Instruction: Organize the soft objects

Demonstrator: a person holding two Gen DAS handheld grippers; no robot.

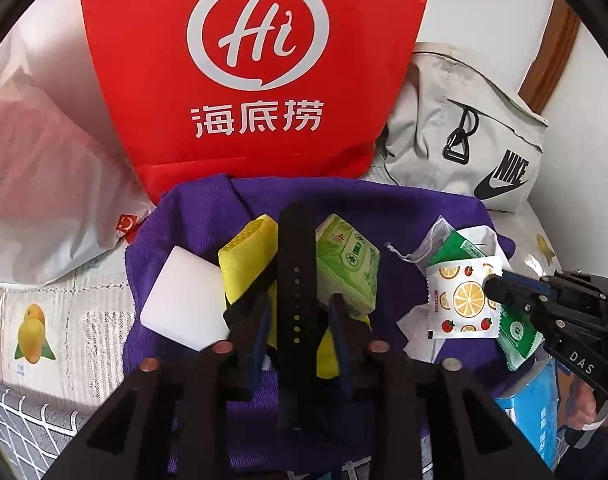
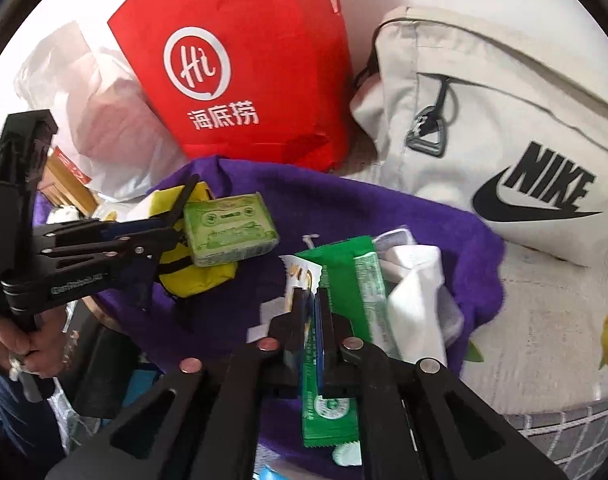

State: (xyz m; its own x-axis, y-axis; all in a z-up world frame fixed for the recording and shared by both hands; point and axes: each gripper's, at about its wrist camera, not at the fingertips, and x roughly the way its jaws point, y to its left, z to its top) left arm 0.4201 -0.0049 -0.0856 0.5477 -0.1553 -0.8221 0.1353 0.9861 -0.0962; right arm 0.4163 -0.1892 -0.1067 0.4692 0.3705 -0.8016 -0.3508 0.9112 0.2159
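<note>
The left gripper (image 1: 299,308) stood over a purple towel (image 1: 404,208), its jaws a little apart around a black strap (image 1: 296,256) without plainly pressing it. The strap's long axis ran straight away from the camera toward a red bag (image 1: 239,72), between a yellow pouch (image 1: 247,264) and a green tissue pack (image 1: 350,264). The right gripper (image 2: 312,304) had its jaws nearly closed, pinching the edge of a fruit-print packet (image 2: 299,276) that stood upright. Just beside it lay a green sachet (image 2: 344,280), long axis running from the camera toward a grey bag (image 2: 504,128).
</note>
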